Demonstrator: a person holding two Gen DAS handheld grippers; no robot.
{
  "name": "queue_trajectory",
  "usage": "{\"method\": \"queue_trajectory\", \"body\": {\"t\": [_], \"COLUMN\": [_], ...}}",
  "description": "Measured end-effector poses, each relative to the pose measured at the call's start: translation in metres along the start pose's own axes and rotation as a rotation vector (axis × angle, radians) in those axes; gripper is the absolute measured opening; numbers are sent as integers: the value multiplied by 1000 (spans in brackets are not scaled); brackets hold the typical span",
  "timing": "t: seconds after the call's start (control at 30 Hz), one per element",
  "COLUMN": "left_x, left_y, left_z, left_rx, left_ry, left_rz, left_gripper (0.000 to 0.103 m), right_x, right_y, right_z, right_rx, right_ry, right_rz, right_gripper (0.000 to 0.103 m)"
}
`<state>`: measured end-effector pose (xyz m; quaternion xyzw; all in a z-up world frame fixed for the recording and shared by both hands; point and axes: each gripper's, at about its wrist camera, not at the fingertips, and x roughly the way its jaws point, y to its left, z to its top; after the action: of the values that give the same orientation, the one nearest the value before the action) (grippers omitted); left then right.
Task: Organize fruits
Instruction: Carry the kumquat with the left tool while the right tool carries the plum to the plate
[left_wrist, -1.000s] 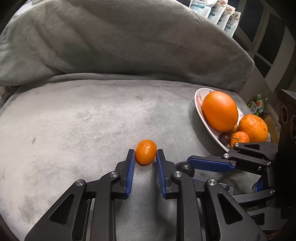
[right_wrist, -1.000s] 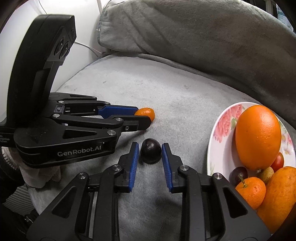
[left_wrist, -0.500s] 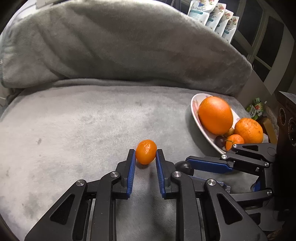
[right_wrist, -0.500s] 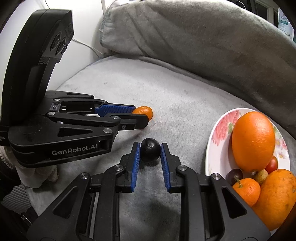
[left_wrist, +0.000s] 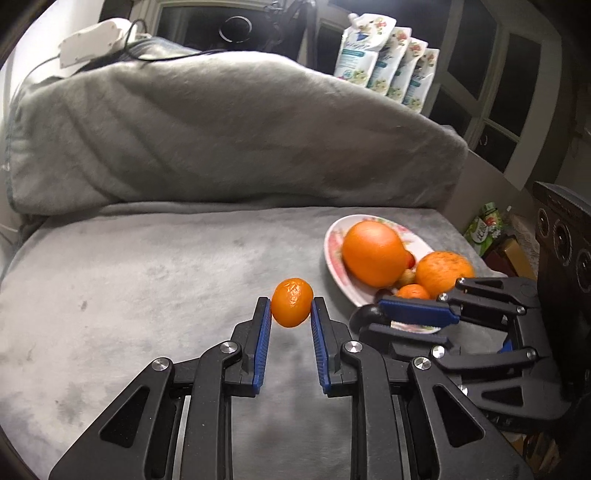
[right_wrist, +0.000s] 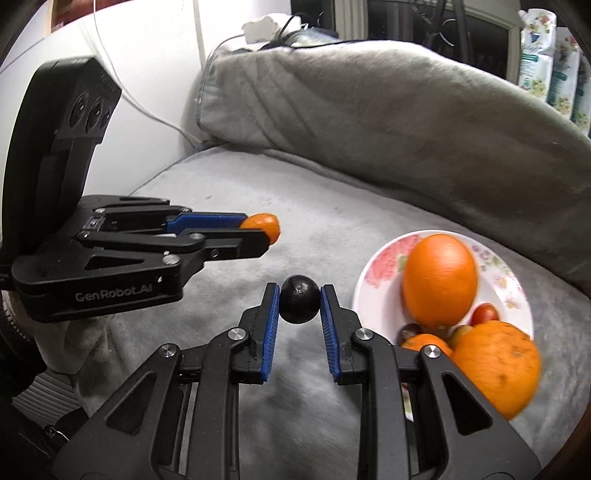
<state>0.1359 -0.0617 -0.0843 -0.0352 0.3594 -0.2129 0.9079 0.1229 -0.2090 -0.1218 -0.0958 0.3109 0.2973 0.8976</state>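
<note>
Closest to me, the left gripper (left_wrist: 291, 308) is pinching a small wrinkled mandarin (left_wrist: 291, 302) between its blue pads (left_wrist: 263, 332), and the fruit is hanging clear of the grey plush blanket (left_wrist: 147, 280), as the right wrist view makes plain, where the mandarin (right_wrist: 263, 226) is poking out past the black fingertips of the left gripper (right_wrist: 255, 232) above the fabric. Just beside it, the right gripper (right_wrist: 298, 302) is clamping a dark, nearly black round fruit (right_wrist: 298, 301), perhaps a plum, squeezed at its sides by the two blue pads (right_wrist: 271, 325). The two tools are sitting side by side, near each other but apart, both pointing toward the back of the seat. A little farther on and to the right, a white floral plate (right_wrist: 380, 266) is resting on the blanket, holding a large orange (right_wrist: 439, 280), a second rougher orange (right_wrist: 495, 369) at the near rim, a small tangerine (right_wrist: 424, 341), a cherry tomato (right_wrist: 484, 314) and a dark grape-like fruit (right_wrist: 409, 330) tucked between them. The right gripper's tips are lying just short of that plate's near edge (left_wrist: 336, 266). Behind everything, a bulky grey cushion (left_wrist: 229, 136) under the same plush cover is rising, and beyond it a row of printed refill pouches (left_wrist: 384, 74) is standing against a dark window.
</note>
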Motion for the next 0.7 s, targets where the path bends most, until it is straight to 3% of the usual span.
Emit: {"method": "queue_trajectory", "body": {"t": [0.7], "left_x": [0], "left_y": [-46], "left_z": [5], "left_rx": [53], "left_ry": [-16], "left_rz": [-50], "left_gripper": [20], "right_x": [-50], "right_y": [-39], "right_z": [-4], "right_rx": [58], "right_ry": [-80], "right_rz": [-59], "right_gripper": [24]}}
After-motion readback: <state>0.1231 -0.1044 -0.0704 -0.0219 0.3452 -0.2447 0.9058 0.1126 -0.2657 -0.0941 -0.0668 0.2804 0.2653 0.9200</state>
